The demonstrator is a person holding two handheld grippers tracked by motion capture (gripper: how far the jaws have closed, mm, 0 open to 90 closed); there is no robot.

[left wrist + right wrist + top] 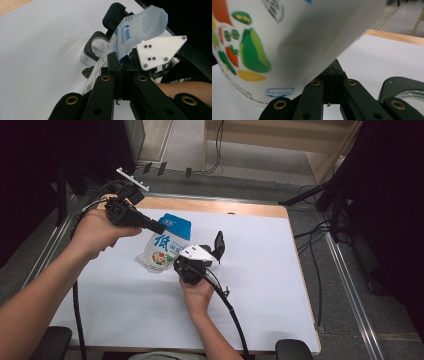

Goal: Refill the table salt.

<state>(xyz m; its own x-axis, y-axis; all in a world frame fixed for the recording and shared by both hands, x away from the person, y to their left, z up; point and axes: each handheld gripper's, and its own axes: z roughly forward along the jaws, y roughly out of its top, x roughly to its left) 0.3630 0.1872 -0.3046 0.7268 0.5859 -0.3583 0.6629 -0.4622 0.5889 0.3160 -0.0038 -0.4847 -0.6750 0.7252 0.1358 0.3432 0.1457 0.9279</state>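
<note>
From my right gripper [181, 257] view the pouch [287, 37] sits so close that its print blurs and its top and left side are cut off. The jaws meet at its lower edge, closed on it. In the left gripper [159, 228] view the jaws are pressed together on the pouch's [132, 35] upper part, and the lower half is hidden behind them. The high view puts the pouch [162, 245] off the table [260, 295], held between both grippers near the middle, blue top toward the far edge. A clear jar [97, 48] in a black holder stands just behind it; I cannot tell what it contains. The table's right half and near strip lie open, and the wooden far edge [235, 207] is close behind the left hand [95, 232].
</note>
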